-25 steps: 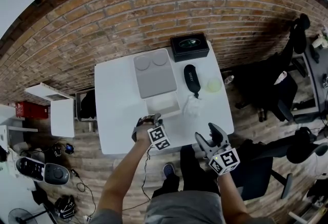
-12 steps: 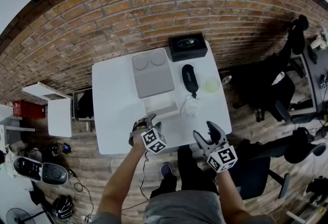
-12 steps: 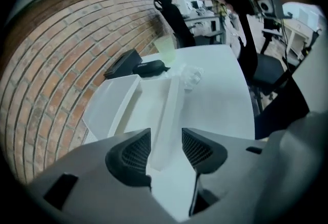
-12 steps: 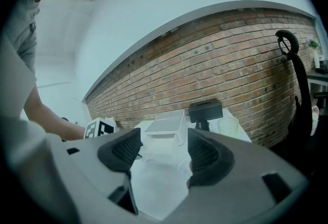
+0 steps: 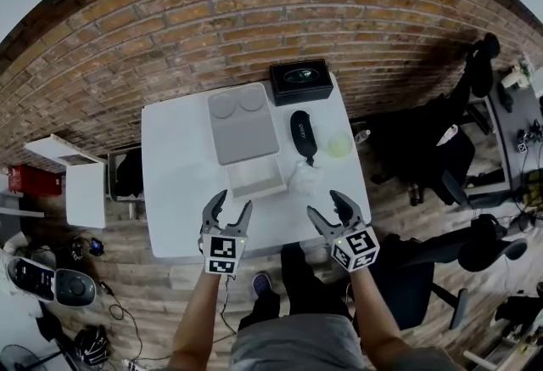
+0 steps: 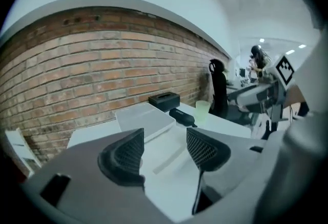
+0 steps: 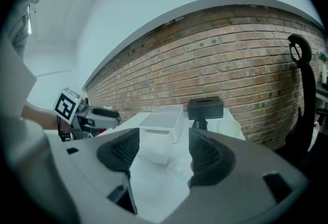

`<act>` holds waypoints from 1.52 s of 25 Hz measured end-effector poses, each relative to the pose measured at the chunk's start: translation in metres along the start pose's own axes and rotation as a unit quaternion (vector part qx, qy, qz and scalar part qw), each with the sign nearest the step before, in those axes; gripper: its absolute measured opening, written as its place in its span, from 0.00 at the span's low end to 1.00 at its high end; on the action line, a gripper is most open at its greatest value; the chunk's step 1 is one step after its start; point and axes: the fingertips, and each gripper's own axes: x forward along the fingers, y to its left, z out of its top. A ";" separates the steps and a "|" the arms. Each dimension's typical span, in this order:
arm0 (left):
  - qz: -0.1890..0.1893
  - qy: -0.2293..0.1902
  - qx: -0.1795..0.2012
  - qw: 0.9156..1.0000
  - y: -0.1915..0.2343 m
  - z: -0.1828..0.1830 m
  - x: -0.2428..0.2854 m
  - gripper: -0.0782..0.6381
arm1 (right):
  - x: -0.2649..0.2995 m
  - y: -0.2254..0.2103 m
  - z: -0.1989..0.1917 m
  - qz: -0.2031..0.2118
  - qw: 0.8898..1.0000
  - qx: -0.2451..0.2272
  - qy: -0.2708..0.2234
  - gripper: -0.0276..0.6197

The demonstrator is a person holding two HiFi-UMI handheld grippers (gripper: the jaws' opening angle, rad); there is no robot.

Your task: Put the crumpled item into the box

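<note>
Crumpled item (image 5: 305, 178) on the tabletop (image 5: 178, 174), just ahead of the right tool (image 5: 327, 206).
Head view: it lies beside the box (image 5: 254, 180), apart from both tools. Left gripper view: the left tool (image 5: 232, 206) has just been opening, with nothing in its jaws. Right gripper view: its jaws have just widened; the item lies beyond them, untouched.

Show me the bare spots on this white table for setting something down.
Free: the left strip of the table, beside the grey lid and white box. Crowded: right side, with black case, green cup, crumpled item.
</note>
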 end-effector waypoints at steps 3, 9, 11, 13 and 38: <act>0.026 -0.043 -0.041 0.998 0.009 0.013 -0.021 0.49 | 0.012 -0.006 -0.006 -0.001 0.999 -0.026 0.022 0.52; 0.074 -0.082 -0.064 0.992 0.023 0.017 -0.049 0.52 | 0.032 -0.022 -0.023 -0.002 0.997 -0.035 0.063 0.53; 0.086 -0.088 -0.075 0.990 0.028 0.014 -0.055 0.52 | 0.038 -0.026 -0.026 -0.006 0.996 -0.043 0.074 0.54; 0.094 -0.087 -0.084 0.988 0.031 0.010 -0.060 0.52 | 0.044 -0.029 -0.031 -0.008 0.995 -0.053 0.089 0.53; 0.083 -0.053 -0.096 0.990 0.019 -0.015 -0.057 0.52 | 0.076 -0.072 -0.159 -0.056 0.960 -0.035 0.272 0.45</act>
